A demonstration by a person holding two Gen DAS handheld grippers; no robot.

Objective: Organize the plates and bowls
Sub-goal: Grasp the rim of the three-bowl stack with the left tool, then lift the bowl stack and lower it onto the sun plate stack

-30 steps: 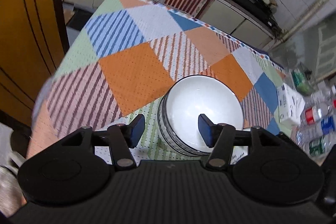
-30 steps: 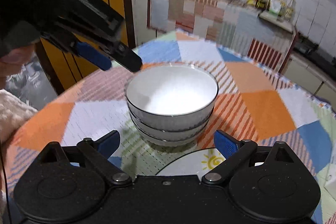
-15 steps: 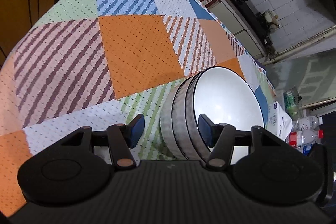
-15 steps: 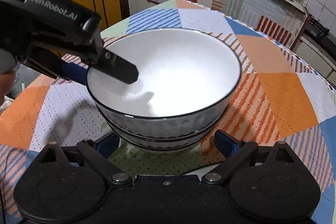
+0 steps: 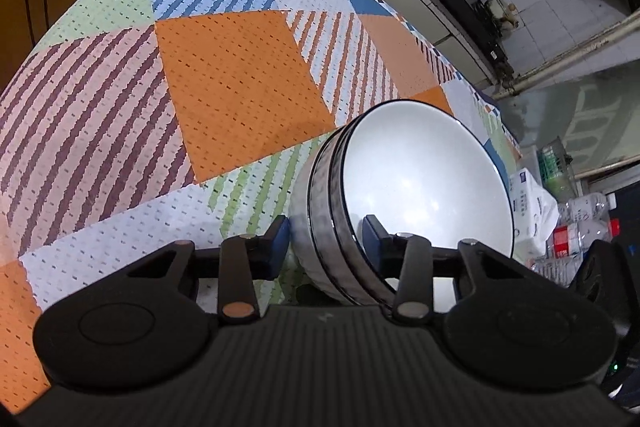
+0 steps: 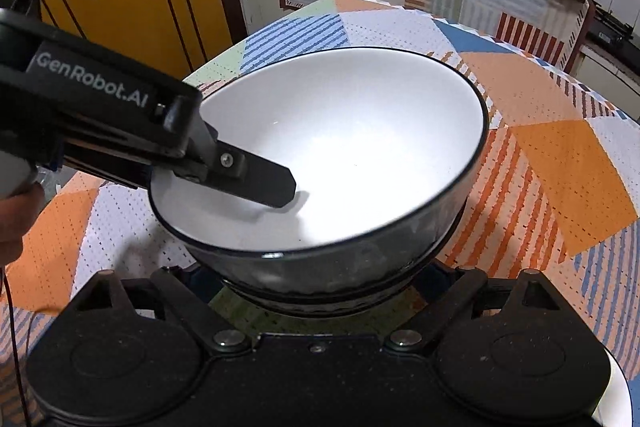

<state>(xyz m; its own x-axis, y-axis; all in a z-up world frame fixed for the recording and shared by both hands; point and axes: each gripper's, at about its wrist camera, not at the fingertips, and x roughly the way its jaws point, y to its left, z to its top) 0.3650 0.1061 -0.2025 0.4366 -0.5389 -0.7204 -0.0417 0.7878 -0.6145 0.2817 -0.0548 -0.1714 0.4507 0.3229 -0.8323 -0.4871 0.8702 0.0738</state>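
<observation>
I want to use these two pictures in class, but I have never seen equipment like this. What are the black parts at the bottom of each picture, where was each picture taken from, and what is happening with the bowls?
There is no robot here. A person holds a hand-held clamp in each hand, each carrying a wide-angle camera looking along its two fingers, so the black parts below are the clamps themselves.

The left camera shows the left gripper straddling the rim of the stacked bowls, one finger inside the top bowl and one outside. Its jaws are closing.

The right camera shows the right gripper low against the stack, fingertips hidden behind it, so its grip is unclear.

The bowls stand on a patchwork tablecloth.
</observation>
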